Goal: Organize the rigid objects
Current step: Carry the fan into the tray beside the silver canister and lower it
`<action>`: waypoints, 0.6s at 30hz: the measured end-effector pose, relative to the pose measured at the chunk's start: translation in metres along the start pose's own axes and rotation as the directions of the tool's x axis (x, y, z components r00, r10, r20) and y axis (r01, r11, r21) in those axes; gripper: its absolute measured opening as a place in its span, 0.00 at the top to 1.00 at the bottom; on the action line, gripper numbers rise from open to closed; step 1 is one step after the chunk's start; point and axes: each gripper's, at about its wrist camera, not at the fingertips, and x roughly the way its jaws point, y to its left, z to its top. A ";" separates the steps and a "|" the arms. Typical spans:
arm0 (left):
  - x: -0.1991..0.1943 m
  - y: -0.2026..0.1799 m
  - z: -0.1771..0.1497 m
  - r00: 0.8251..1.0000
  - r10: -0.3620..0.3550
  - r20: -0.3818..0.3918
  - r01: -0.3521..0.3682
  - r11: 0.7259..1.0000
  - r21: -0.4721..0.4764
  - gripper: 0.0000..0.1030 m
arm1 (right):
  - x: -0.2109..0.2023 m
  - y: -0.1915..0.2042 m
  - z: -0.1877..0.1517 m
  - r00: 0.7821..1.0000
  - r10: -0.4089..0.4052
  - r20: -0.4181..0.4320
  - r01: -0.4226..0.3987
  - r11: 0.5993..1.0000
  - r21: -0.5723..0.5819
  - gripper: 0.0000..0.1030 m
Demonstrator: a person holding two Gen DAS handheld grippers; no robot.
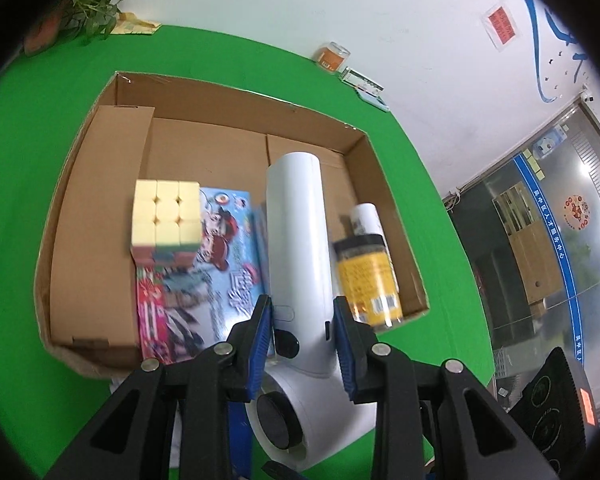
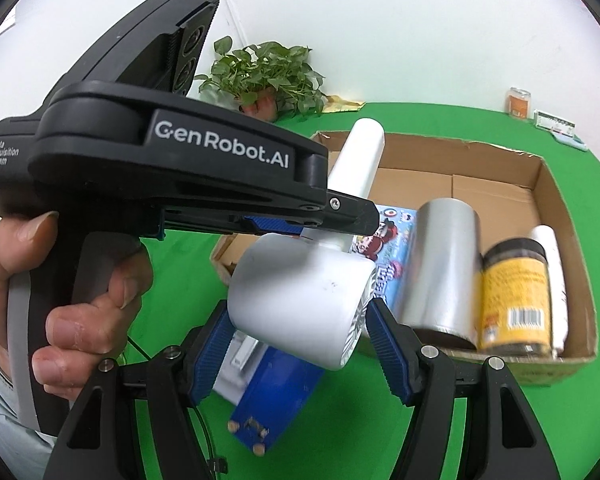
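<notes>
My left gripper [image 1: 302, 322] is shut on the handle of a white hair dryer [image 1: 296, 224], held above a cardboard box [image 1: 236, 92]; its black body also shows in the right wrist view [image 2: 356, 216]. The dryer's barrel [image 2: 300, 304] sits between my right gripper's [image 2: 300, 344] open blue pads, apparently untouched. In the box lie a Rubik's cube [image 1: 166, 220], a colourful flat package [image 1: 220, 276], a yellow-labelled jar [image 2: 514, 300], a white tube [image 2: 552, 264] and a silver cylinder [image 2: 444, 264].
The box sits on a green table [image 1: 24, 208]. A blue and white object [image 2: 268, 396] lies on the table under the dryer. A potted plant [image 2: 264, 76], an orange jar [image 2: 520, 102] and small boxes [image 2: 556, 124] stand by the white wall.
</notes>
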 end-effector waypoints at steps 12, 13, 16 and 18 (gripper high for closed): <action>0.034 0.036 0.029 0.997 -0.022 -0.074 0.018 0.999 -0.051 0.72 | 0.051 -0.006 0.023 0.998 -0.007 -0.055 0.009 0.999 0.039 0.37; 0.037 0.037 0.030 0.997 -0.022 -0.079 0.018 0.998 -0.053 0.72 | 0.053 -0.007 0.023 0.998 -0.009 -0.060 0.011 0.999 0.043 0.37; 0.042 0.038 0.032 0.995 -0.033 -0.089 0.028 0.998 -0.057 0.72 | 0.062 -0.008 0.027 0.998 -0.020 -0.066 0.023 0.999 0.046 0.37; 0.046 0.040 0.035 0.995 -0.035 -0.097 0.030 0.998 -0.053 0.72 | 0.067 -0.010 0.029 0.997 -0.026 -0.072 0.030 0.998 0.047 0.37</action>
